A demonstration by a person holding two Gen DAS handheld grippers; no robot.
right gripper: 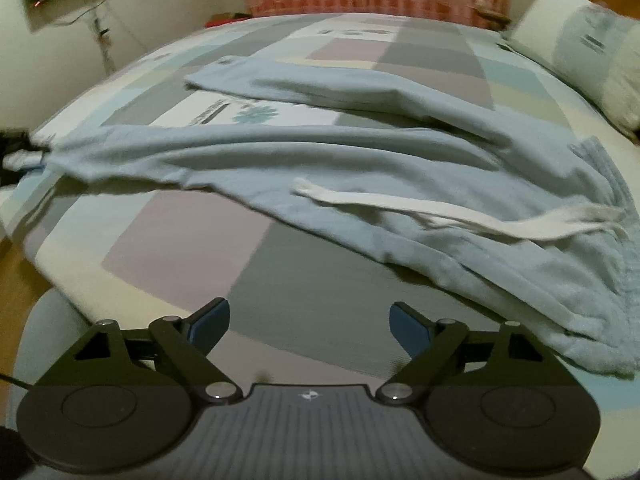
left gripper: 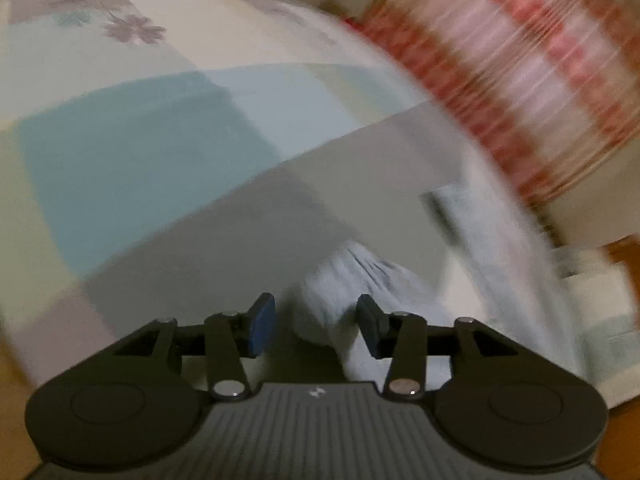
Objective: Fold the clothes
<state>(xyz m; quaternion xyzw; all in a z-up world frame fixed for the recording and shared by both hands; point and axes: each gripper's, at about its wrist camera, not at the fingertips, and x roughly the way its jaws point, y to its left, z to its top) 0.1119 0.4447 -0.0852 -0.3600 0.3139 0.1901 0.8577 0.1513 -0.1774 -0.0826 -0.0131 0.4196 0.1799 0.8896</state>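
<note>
Left gripper [left gripper: 316,322] shows its fingers partly apart with a bunched cuff of the light blue sweatpants [left gripper: 344,292] sitting between them; the right pad looks against the cloth, the left one clear of it, so I read no grip there. Right gripper [right gripper: 310,326] has its fingers wide and bare, low in the frame over the patchwork bed [right gripper: 304,320]; the sweatpants [right gripper: 360,152] sprawl across the middle, legs running to the left, waist with its white drawstring [right gripper: 440,208] at the right. To do this well I'd say: pinch each end squarely, pull the legs flat and aligned, then fold; wrinkles will otherwise get trapped.
</note>
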